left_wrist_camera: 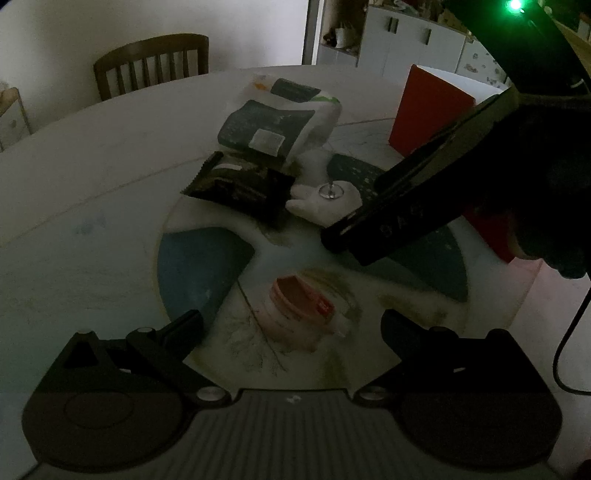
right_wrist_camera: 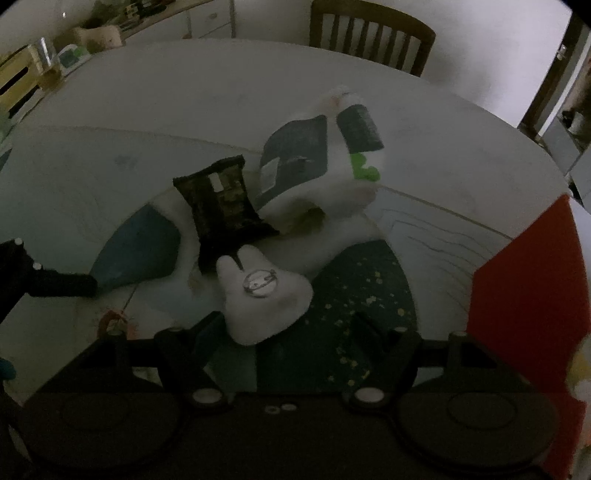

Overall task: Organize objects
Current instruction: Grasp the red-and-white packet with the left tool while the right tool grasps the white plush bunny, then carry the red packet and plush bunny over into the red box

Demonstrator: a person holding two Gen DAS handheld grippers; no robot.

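On the round table lie a dark snack packet (left_wrist_camera: pixel 240 186) (right_wrist_camera: pixel 221 203), a white and dark tissue pack (left_wrist_camera: pixel 280 118) (right_wrist_camera: pixel 317 158), a white rabbit-shaped plush with a metal badge (left_wrist_camera: pixel 325 197) (right_wrist_camera: pixel 262 295), and a pink tube (left_wrist_camera: pixel 303 310). My left gripper (left_wrist_camera: pixel 291 328) is open, its fingers either side of the pink tube. My right gripper (right_wrist_camera: pixel 284 328) is open just in front of the plush; its body also shows in the left wrist view (left_wrist_camera: pixel 424 192), above the plush.
A red box (left_wrist_camera: pixel 428 114) (right_wrist_camera: pixel 524 295) stands at the right of the table. A round patterned centre plate (left_wrist_camera: pixel 207 266) lies under the objects. A wooden chair (left_wrist_camera: pixel 151 62) (right_wrist_camera: pixel 373 33) stands behind the table. White cabinets (left_wrist_camera: pixel 406 40) are beyond.
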